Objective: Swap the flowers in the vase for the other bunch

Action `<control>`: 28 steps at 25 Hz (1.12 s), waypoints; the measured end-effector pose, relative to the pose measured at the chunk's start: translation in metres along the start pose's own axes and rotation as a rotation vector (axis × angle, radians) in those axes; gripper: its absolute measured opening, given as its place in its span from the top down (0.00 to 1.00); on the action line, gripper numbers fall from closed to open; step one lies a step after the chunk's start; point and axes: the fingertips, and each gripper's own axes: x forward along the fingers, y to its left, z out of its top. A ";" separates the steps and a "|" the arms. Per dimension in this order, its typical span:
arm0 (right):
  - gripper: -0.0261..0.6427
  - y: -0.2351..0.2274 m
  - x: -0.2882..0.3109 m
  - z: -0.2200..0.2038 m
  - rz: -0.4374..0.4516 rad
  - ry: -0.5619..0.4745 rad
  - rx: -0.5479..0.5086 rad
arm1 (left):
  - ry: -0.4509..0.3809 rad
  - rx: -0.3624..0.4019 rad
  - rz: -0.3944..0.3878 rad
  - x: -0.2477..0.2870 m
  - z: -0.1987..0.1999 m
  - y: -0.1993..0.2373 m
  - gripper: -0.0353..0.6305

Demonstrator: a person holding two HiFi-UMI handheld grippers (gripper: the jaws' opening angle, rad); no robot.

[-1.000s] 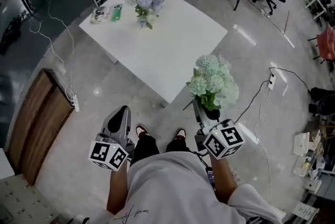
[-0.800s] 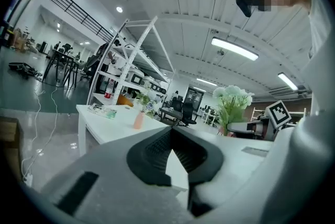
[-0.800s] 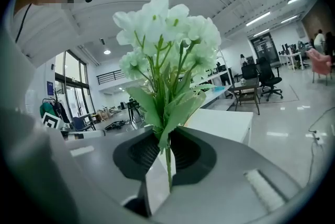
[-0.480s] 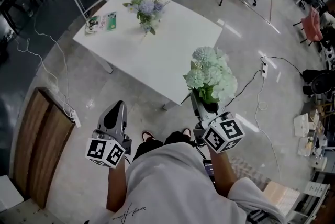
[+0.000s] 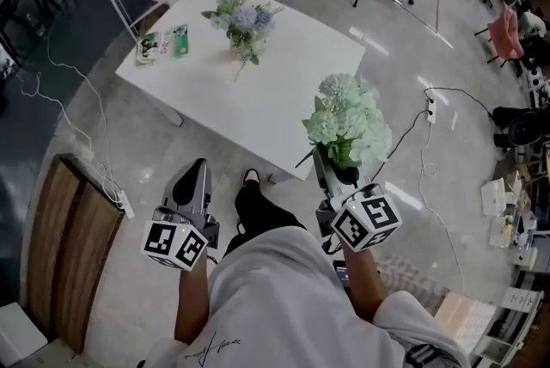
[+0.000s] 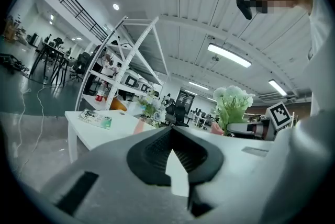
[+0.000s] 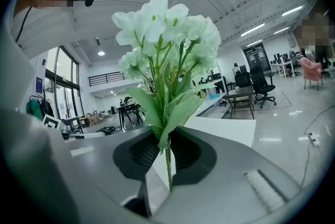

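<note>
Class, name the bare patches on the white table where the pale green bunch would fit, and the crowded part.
Bare: the table's near half, from the bluish flowers to the near edge. Crowded: the far-left corner, with packets.

Nothing here can really be read. The left cube (image 5: 178,246) and the right cube (image 5: 367,223), both on the near side of the desk (image 5: 284,91), carry only square black-and-white marker patterns, with no letters or numbers in them; one such pattern also shows beyond the desk's near edge in the left gripper view. The flat packets (image 5: 163,42) at the desk's far left corner have green and white print, too small to make out in either view. A thin line of script (image 5: 215,349) runs across the white shirt (image 5: 284,297) of the person standing at the desk's near edge, but I cannot read it.
</note>
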 end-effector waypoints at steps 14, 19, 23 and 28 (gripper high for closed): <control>0.88 -0.010 0.099 0.019 0.010 -0.024 0.043 | 0.100 0.067 -0.086 0.095 0.031 0.058 0.95; 0.88 -0.019 0.119 0.026 0.002 -0.025 0.046 | 0.104 0.080 -0.107 0.122 0.039 0.066 0.95; 0.88 -0.027 0.131 0.033 -0.006 -0.029 0.055 | 0.128 0.095 -0.116 0.139 0.041 0.073 0.95; 0.88 -0.038 0.149 0.043 0.017 -0.056 0.075 | 0.150 0.116 -0.125 0.163 0.044 0.079 0.95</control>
